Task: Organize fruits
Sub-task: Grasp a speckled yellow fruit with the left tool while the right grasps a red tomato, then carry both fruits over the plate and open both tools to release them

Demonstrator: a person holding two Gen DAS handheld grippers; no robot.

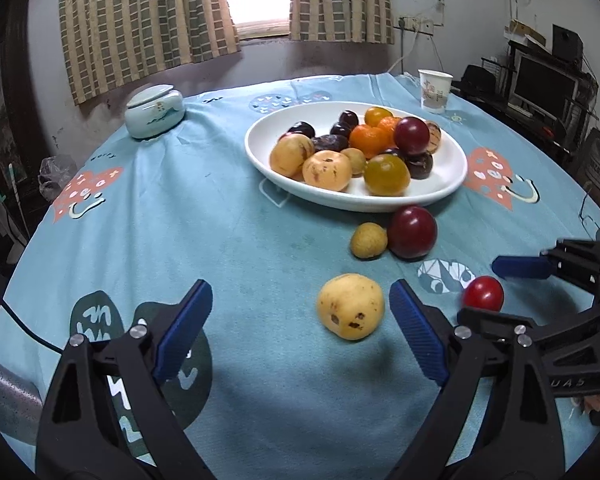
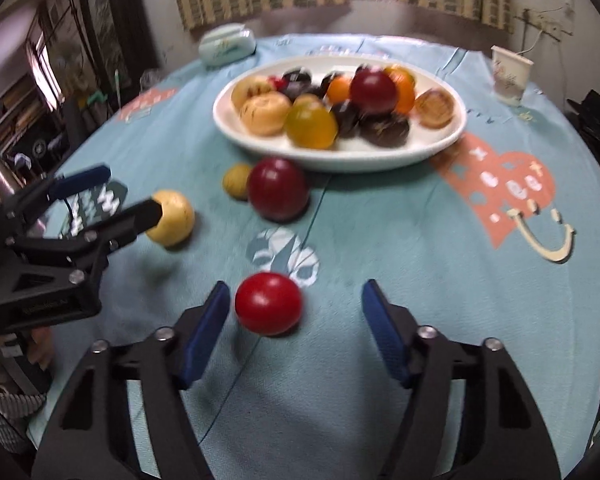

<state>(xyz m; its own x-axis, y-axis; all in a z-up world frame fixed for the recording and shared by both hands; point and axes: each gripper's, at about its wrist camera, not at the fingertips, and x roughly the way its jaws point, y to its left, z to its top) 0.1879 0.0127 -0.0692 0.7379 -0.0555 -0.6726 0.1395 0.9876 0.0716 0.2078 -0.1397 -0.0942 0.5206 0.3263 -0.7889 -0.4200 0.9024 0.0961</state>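
While my left gripper is gaping beside the yellow fruit, my right gripper is spreading its fingers around the red tomato.

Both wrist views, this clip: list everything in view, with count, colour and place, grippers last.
plate: one, white, oval, far centre of table, piled with yellow, orange, dark purple and red fruit
yellow fruit: one, spotted, on the cloth between the left fingers
red tomato: one, on the cloth between the right fingers
dark red plum: one, just in front of plate
small tan fruit: one, left of the plum
paper cup: one, white, far right
lidded jar: one, pale blue, far left
tablecloth: one, light blue, patterned
left gripper: open
right gripper: open
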